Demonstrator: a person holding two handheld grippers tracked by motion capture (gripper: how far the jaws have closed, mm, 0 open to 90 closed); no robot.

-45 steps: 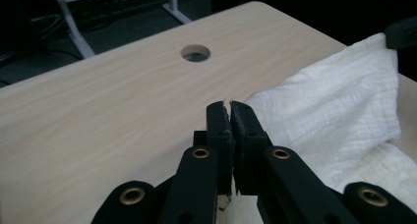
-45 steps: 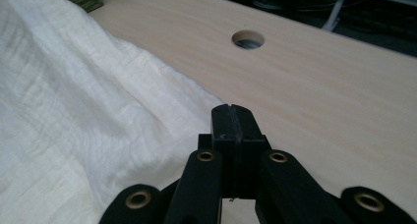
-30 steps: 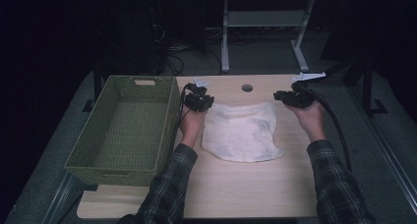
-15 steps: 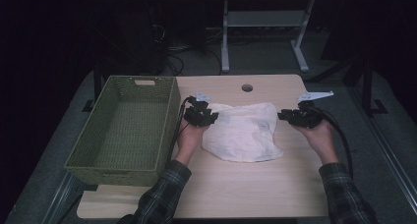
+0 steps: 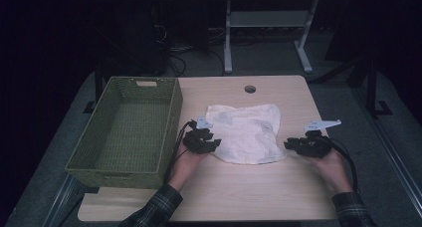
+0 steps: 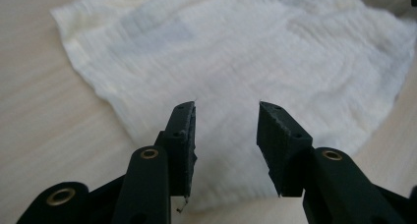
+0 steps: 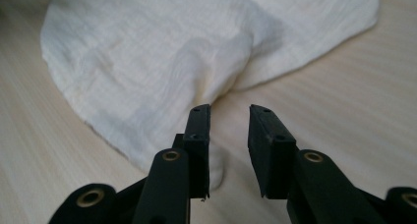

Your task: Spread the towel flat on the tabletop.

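A crumpled white cloth (image 5: pixel 246 132) lies spread on the wooden table (image 5: pixel 239 192). My left gripper (image 5: pixel 211 143) sits at the cloth's near left edge, and its jaws have just been opening. In the left gripper view the left gripper (image 6: pixel 226 108) is open over the cloth (image 6: pixel 275 62), with nothing pinched. My right gripper (image 5: pixel 291 145) is at the cloth's near right corner. In the right gripper view the right gripper (image 7: pixel 229 108) is open; it has widened a little. A fold of cloth (image 7: pixel 162 71) runs under one jaw, and bare wood shows in the gap.
A green woven basket (image 5: pixel 171 112) stands along the table's left side, close to my left hand. A round cable hole (image 5: pixel 250 89) is in the table's far middle. A metal stand (image 5: pixel 268 23) is on the floor beyond the table.
Both hands have come back toward the near edge, from the cloth's far corners to its near corners. The cloth now lies flatter and reaches closer to me.
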